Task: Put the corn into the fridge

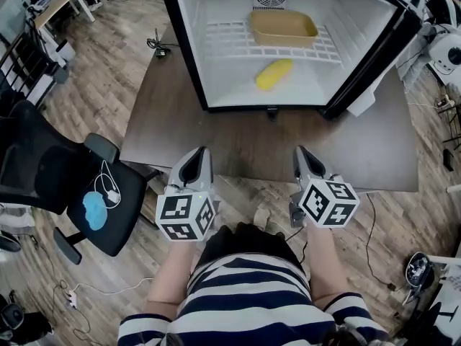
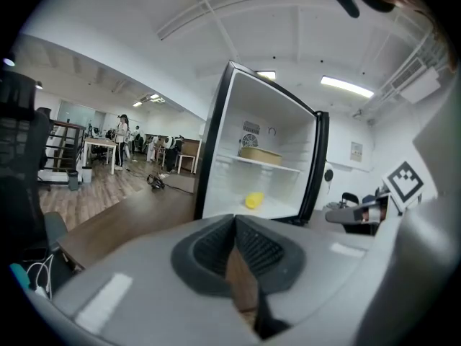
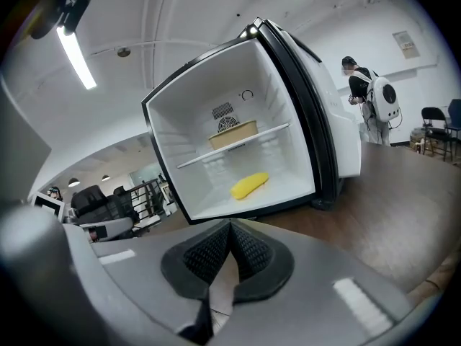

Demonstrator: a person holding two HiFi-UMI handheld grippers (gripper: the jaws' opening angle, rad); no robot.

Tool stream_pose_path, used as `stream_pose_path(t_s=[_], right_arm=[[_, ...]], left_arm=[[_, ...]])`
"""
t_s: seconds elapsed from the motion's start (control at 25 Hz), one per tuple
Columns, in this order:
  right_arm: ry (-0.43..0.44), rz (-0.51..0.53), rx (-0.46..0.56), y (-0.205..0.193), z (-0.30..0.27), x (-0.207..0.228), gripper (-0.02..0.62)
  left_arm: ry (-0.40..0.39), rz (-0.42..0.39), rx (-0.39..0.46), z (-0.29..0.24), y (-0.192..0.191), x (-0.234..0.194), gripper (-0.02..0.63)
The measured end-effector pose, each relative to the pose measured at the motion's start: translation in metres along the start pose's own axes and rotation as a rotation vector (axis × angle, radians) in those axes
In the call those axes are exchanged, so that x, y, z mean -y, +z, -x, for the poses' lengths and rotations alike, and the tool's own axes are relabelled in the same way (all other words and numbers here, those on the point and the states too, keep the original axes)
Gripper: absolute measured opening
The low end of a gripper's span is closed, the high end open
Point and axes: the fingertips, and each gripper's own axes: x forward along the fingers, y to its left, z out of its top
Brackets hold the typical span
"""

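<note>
Head view looks steeply down onto the desk (image 1: 238, 146); both gripper views face the open fridge (image 3: 209, 182), which all three share.

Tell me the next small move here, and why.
Probably reach the right gripper to the open fridge door and start pushing it shut. The corn already lies on the fridge floor, under the shelf with the tan tray; the left gripper and the right are shut and empty, and the door stands on the right gripper's side.
</note>
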Motion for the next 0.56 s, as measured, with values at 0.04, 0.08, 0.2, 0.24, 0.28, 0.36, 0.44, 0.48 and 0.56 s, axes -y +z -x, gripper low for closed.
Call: stream_pose_path(t_s=[0.04,0.08,0.2,0.24,0.28,0.36,0.44,0.48,0.56], right_arm=[[0.0,-0.004,-0.001,-0.001,0.001,-0.001,-0.009],[-0.001,-0.005,-0.003,-0.002,0.002,-0.002,-0.009],[-0.001,-0.003,-0.002,-0.001,0.002,-0.004,-0.009],[0.0,0.0,0.0,0.0,0.002,-0.005,-0.009],[0.001,0.002,0.002,0.001,0.002,-0.006,-0.009],[0.003,0.004,0.006,0.003,0.002,-0.008,-0.009],[0.007,0.006,0.009,0.004,0.002,-0.01,-0.009],[0.009,0.007,0.011,0.005,0.002,-0.012,-0.009],[0.013,0.008,0.016,0.008,0.001,-0.015,-0.009]], left_arm=[[0.005,-0.003,-0.006,0.001,-0.002,-0.001,0.0],[0.008,-0.005,-0.012,0.002,-0.004,-0.003,0.0],[0.008,-0.006,-0.016,0.003,-0.005,-0.004,0.0],[0.007,-0.007,-0.013,0.004,-0.004,-0.004,0.0],[0.004,-0.008,-0.01,0.004,-0.003,-0.003,0.0],[0.0,-0.014,-0.004,0.005,0.0,-0.003,0.0],[-0.001,-0.021,0.0,0.007,0.003,-0.003,0.0],[0.0,-0.026,0.003,0.008,0.005,-0.004,0.0],[0.001,-0.035,0.01,0.01,0.009,-0.005,0.0]])
